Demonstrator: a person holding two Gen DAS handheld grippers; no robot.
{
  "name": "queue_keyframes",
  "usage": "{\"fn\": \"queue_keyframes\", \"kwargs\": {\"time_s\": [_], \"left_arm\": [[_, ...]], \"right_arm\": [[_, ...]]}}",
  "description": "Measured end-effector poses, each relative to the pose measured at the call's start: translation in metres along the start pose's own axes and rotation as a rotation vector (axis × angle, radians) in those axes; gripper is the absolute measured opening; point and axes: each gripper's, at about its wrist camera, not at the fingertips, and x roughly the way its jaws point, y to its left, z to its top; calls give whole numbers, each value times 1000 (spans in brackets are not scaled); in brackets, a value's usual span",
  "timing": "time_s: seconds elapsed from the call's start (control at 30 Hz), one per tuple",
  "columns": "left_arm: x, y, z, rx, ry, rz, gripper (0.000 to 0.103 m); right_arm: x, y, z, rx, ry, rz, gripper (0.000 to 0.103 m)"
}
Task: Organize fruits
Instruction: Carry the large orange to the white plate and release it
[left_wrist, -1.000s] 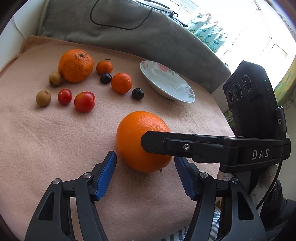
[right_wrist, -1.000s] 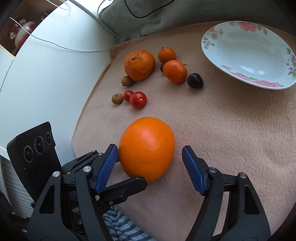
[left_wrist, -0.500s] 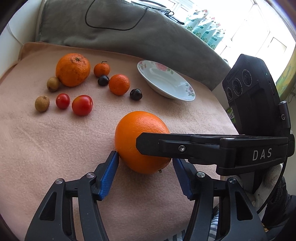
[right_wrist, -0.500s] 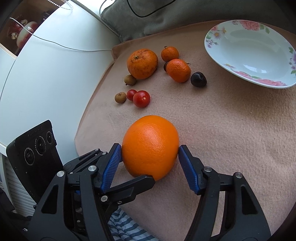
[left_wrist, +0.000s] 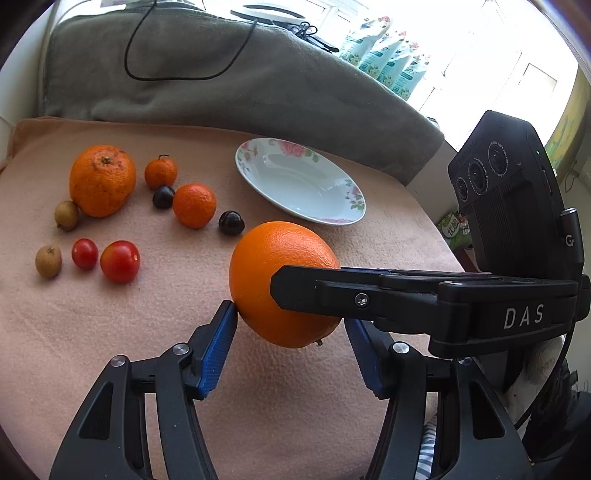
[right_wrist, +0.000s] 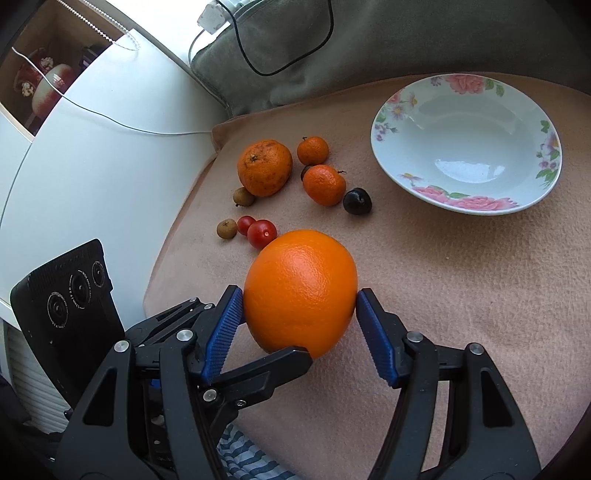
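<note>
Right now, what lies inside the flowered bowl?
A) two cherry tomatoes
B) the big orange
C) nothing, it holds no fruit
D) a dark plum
C: in the right wrist view the flowered bowl shows only its bare white inside, while the big orange sits between the jaws of the right gripper, and the cherry tomatoes and the dark plum lie on the blanket outside it.

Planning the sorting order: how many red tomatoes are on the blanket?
2, side by side at the blanket's left: the small tomato beside the brown fruit, and the large tomato on its right. None seem hidden.
</note>
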Motion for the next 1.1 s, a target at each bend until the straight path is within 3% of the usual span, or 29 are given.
{"fn": "queue_keyframes", "kwargs": {"time_s": [0.53,1.03,1.1], "left_arm": [[38,-24,45,76,-9,-26,60],[62,-21,65,80,9,-19,60],[59,-23,66,89,-8,-13,60]], "right_arm": [[-27,-40,42,52,-86,-36,67],[-26,-71,65,112,-84,-33,67],[-26,-73,66,115,-92,-63,67]]}}
